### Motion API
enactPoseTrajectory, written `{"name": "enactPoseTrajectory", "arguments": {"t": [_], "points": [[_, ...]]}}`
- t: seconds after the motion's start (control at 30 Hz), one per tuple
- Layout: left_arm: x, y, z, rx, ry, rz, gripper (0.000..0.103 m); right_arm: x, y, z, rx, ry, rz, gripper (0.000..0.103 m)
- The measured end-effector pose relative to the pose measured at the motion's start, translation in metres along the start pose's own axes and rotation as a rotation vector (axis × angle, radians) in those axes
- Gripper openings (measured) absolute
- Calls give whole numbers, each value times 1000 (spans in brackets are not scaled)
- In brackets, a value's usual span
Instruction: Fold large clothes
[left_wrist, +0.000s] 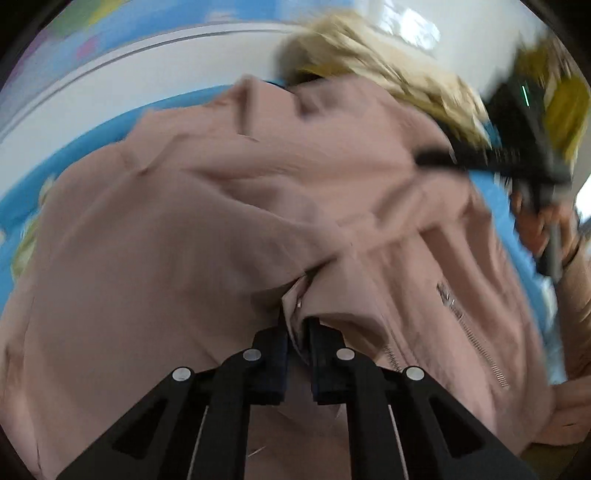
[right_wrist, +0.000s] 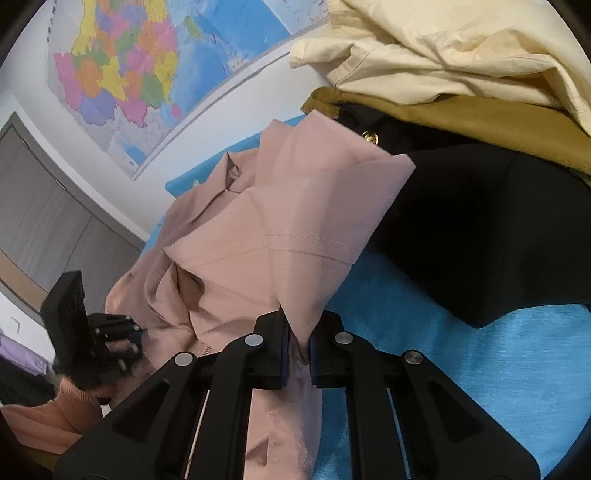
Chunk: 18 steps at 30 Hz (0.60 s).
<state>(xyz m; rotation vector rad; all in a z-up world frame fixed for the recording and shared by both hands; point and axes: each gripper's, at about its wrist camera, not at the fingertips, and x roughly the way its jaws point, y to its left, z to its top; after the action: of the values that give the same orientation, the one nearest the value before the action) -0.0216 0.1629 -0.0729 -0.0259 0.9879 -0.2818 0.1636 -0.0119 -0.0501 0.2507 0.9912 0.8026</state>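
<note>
The pink jacket (right_wrist: 258, 229) lies bunched on the blue tabletop (right_wrist: 461, 369), its zipper (left_wrist: 476, 332) showing. The left gripper (left_wrist: 297, 332) and right gripper (right_wrist: 298, 343) each have jaws closed on a fold of it. A black garment (right_wrist: 480, 229), tan and cream clothes lie far right.

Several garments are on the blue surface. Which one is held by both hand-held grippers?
The pink jacket, the only garment with a zipper showing. The cream, mustard and black garments lie piled beside it, unheld.
</note>
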Motion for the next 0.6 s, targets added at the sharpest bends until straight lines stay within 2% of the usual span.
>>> {"name": "enactPoseTrajectory", "arguments": {"t": [0.1, 0.13, 0.17, 0.2, 0.23, 0.3, 0.37, 0.4, 0.43, 0.47, 0.53, 0.6], "points": [[-39, 55, 4, -118, -76, 49, 8, -8, -8, 1, 20, -23, 15, 7], [-48, 67, 4, -143, -95, 81, 8, -10, -11, 1, 23, -31, 10, 7], [-60, 83, 3, -175, -123, 148, 10, -13, -14, 1, 30, -40, 12, 7], [-67, 95, 3, -194, -139, 191, 22, -14, -18, 1, 38, -43, 19, 6], [-71, 105, 3, -212, -141, 209, 44, -14, -21, 0, 48, -43, 17, 6], [-75, 126, 1, -286, -145, 181, 60, -13, -26, -2, 58, -36, 6, 6], [-75, 134, -2, -307, -149, 91, 68, -12, -31, -5, 73, -30, 1, 6], [-72, 135, -4, -320, -146, 62, 78, -12, -33, -6, 74, -27, -1, 6], [-67, 133, -4, -332, -144, 36, 82, -12, -34, -7, 76, -26, -7, 6], [-64, 130, -7, -328, -148, 2, 82, -13, -34, -8, 76, -23, -20, 8], [-60, 120, -8, -300, -151, 6, 83, -19, -29, -7, 64, -30, -57, 19], [-59, 109, -8, -258, -155, -1, 83, -34, -16, -6, 22, -79, -149, 51]]}}
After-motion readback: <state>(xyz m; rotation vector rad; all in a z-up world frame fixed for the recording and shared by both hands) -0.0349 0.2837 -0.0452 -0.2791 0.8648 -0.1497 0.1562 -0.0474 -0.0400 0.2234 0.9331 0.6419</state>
